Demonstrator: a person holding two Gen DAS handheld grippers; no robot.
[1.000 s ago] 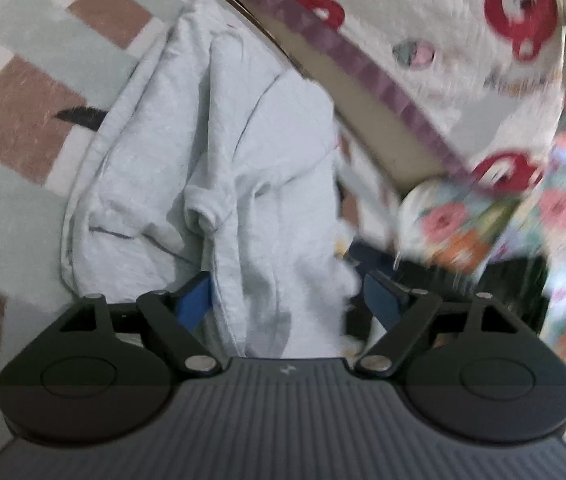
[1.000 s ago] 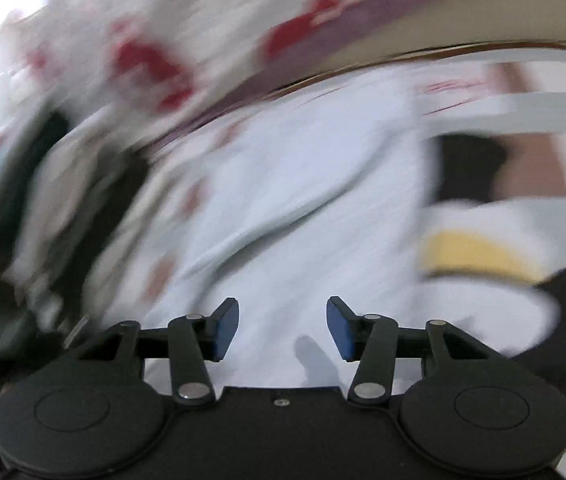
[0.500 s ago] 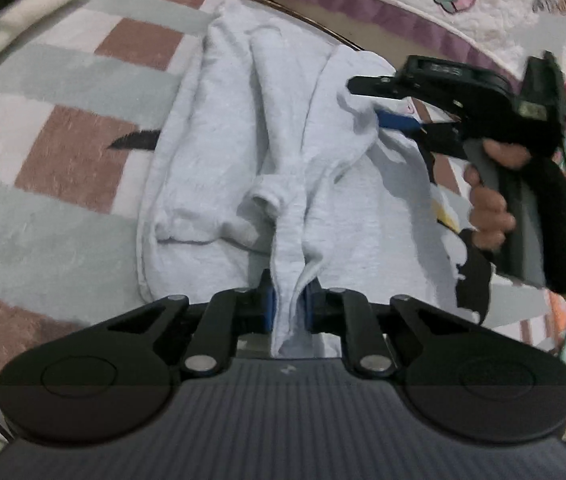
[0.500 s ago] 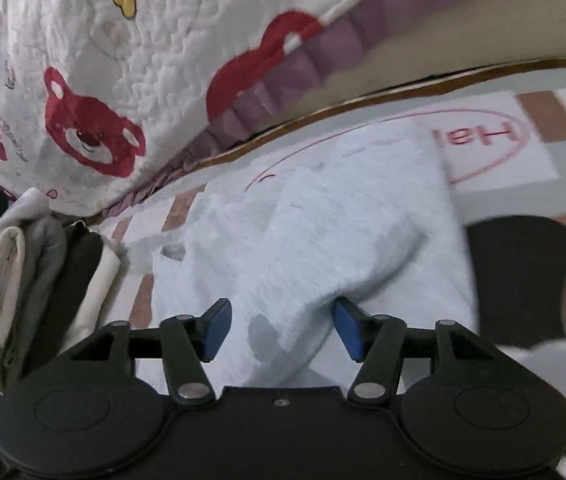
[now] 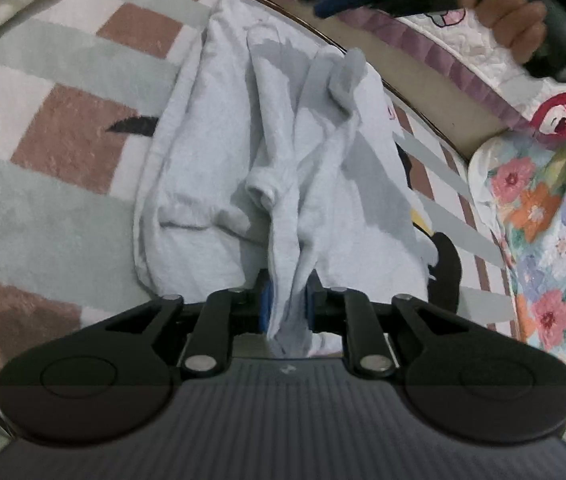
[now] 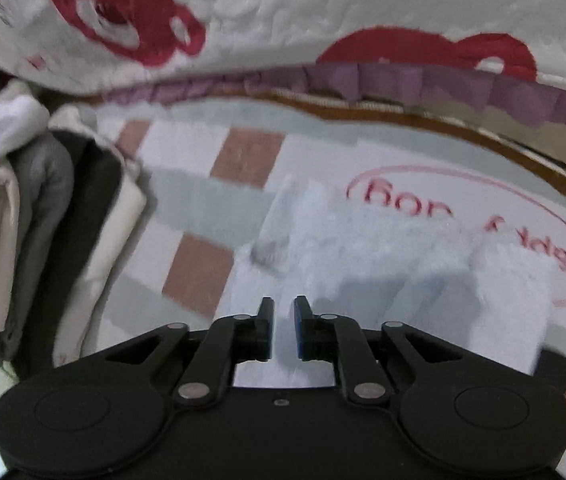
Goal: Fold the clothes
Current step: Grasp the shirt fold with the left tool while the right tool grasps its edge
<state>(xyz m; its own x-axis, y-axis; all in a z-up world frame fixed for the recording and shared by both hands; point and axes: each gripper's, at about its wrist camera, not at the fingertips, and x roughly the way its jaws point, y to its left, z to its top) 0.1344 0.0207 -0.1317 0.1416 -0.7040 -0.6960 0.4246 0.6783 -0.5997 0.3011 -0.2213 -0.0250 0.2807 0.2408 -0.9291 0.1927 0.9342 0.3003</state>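
A pale grey garment [image 5: 283, 168] lies crumpled lengthwise on a checked rug [image 5: 67, 136]. My left gripper [image 5: 287, 306] is shut on its near end, and a bunched strip of cloth runs between the blue pads. In the left wrist view my right gripper [image 5: 323, 6] hovers above the garment's far end, held by a person's hand [image 5: 511, 16], and nothing hangs from it. In the right wrist view the right gripper [image 6: 283, 314] has its fingers almost together with nothing between them, above the garment [image 6: 363, 256].
A quilt with red bears [image 6: 283, 20] hangs over the bed edge along the far side. A stack of folded clothes [image 6: 43, 220] stands at the left. A floral fabric [image 5: 543, 220] lies at the right. The rug [image 6: 203, 200] carries a red printed oval.
My right gripper went from open at the garment's far fold to nearly shut, and rose clear of the cloth. The left gripper stays clamped on the near end.
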